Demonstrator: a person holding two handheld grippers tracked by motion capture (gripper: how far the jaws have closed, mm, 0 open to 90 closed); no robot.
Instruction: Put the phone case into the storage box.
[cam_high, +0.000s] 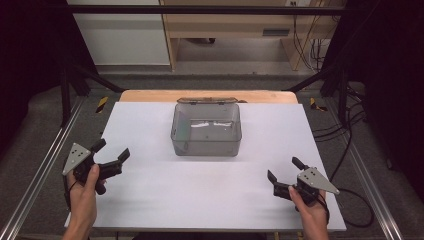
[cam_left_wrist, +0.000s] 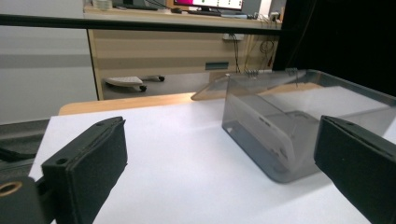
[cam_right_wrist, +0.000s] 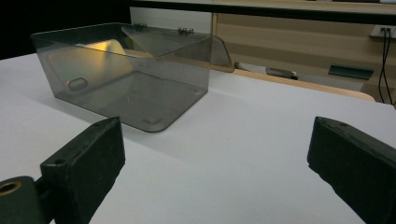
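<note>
A clear smoky plastic box (cam_high: 206, 130) stands in the middle of the white table (cam_high: 150, 195), its hinged lid (cam_high: 206, 100) folded back behind it. Nothing lies inside it. The box (cam_left_wrist: 299, 116) appears ahead and to the right in the left gripper view, and the same box (cam_right_wrist: 126, 70) ahead and to the left in the right gripper view. My left gripper (cam_high: 111, 149) rests near the table's left edge, open and holding nothing. My right gripper (cam_high: 285, 169) sits near the front right, also open with nothing between its jaws.
A wooden tabletop edge (cam_high: 150, 95) shows behind the white surface. Metal rails (cam_high: 40, 175) run along both sides. Cables (cam_high: 345, 125) hang at the right. A wooden cabinet (cam_high: 225, 30) stands on the floor beyond the table.
</note>
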